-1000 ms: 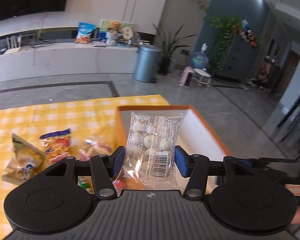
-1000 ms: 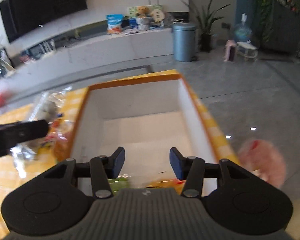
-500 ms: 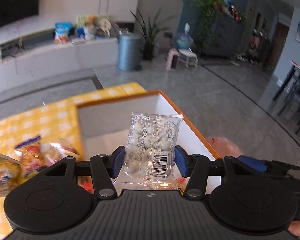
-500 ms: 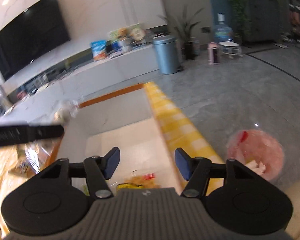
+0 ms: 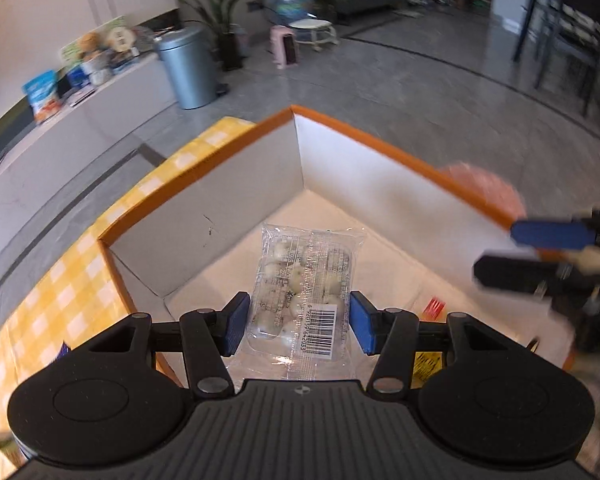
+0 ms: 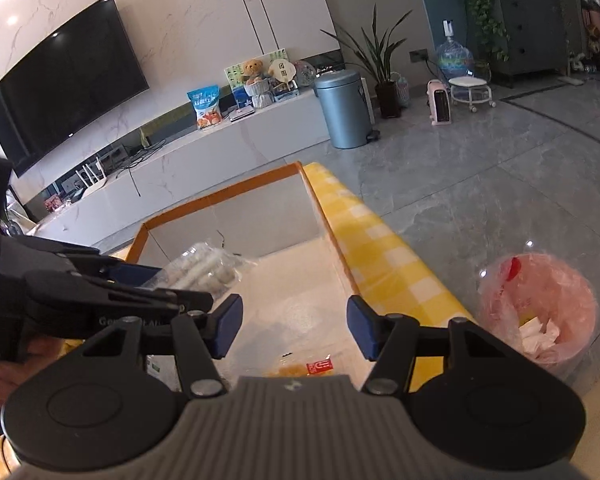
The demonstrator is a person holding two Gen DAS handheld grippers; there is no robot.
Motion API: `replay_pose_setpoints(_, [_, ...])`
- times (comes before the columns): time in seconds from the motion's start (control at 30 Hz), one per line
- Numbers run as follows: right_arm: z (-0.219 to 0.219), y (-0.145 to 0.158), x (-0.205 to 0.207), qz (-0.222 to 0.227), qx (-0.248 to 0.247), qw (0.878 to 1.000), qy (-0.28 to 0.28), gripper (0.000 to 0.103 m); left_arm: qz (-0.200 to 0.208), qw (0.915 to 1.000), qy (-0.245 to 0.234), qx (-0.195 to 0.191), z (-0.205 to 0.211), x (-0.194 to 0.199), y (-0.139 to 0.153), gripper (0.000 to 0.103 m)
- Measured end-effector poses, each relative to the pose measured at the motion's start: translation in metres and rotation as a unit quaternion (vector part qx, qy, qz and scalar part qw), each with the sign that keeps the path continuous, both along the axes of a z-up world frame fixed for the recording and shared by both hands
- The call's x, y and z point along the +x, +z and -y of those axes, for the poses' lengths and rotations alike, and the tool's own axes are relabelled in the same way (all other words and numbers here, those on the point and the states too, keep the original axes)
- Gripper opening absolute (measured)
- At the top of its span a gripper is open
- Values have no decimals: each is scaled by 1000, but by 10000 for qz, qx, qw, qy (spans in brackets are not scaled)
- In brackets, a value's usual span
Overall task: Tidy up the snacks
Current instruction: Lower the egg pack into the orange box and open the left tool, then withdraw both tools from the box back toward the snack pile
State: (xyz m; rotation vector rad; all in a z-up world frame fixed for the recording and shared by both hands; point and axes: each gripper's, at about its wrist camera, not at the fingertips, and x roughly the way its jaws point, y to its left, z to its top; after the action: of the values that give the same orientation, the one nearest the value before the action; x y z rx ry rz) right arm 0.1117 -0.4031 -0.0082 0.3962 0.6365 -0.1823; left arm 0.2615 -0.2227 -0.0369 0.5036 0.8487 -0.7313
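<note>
Clear snack pack (image 5: pixel 304 292) of small white balls pinched edge-to-edge in left gripper (image 5: pixel 298 322), hanging over open box (image 5: pixel 236 216), not yet on floor of it. Judged light, crinkly film, slippery; contents likely crushable (hold by sides near barcode end, gentle squeeze). Right gripper (image 6: pixel 294 328) spread, nothing between pads, jaws just closing slightly, hovering over box near side. Other snacks (image 6: pixel 300 368) lie in box bottom. Yellow checked cloth (image 6: pixel 380 252) under box.
</note>
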Motion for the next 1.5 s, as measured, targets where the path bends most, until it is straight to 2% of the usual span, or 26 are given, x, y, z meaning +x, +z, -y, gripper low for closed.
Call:
replay_pose_setpoints(0.13, [1, -3, 4, -40, -10, 10000, -37, 56, -14, 9994, -289, 182, -1, -1, -13, 61])
replay_pose_setpoints(0.4, [4, -5, 4, -8, 68, 10000, -43, 55, 229, 9987, -276, 365, -6, -3, -25, 62])
replay_pose_setpoints(0.5, [0, -5, 6, -40, -37, 10000, -47, 55, 430, 9962, -453, 601, 0, -6, -29, 63])
replay_pose_setpoints(0.6, [-4, -6, 8, -47, -122, 9999, -52, 55, 433, 9936, -682, 790, 2, -3, -34, 66])
replay_pose_setpoints(0.7, [-6, -8, 9, -21, -37, 9999, -99, 55, 546, 9902, -1104, 656, -4, -6, -35, 65])
replay_pose_setpoints(0.77, [-5, -11, 11, -90, 160, 9998, -115, 55, 736, 9887, -1176, 558, -9, -9, -33, 70])
replay_pose_setpoints(0.83, [-5, -12, 11, -107, 149, 9998, -112, 55, 822, 9892, -1118, 478, -12, -13, -31, 82])
replay_pose_setpoints(1.0, [-8, -12, 12, -137, 63, 9998, -121, 56, 846, 9923, -841, 340, -15, -21, -25, 83])
replay_pose_setpoints(1.1, [-5, -12, 11, -74, 239, 9996, -150, 57, 1132, 9905, -770, 98, -19, -28, -15, 91])
replay_pose_setpoints(1.23, [-1, -12, 9, 30, 464, 9987, -205, 58, 1550, 9871, -399, -17, -15, -39, -1, 93])
replay_pose_setpoints(1.3, [-4, -9, 8, 43, 313, 9992, -254, 58, 1544, 9877, -95, -211, -14, -44, 9, 93])
replay_pose_setpoints(1.37, [-7, -8, 8, 59, 200, 9995, -256, 63, 1468, 9885, -37, -375, -14, -49, 21, 93])
replay_pose_setpoints(1.5, [-8, -5, 8, 152, 138, 9994, -284, 68, 1676, 9838, 307, -558, -12, -64, 43, 93])
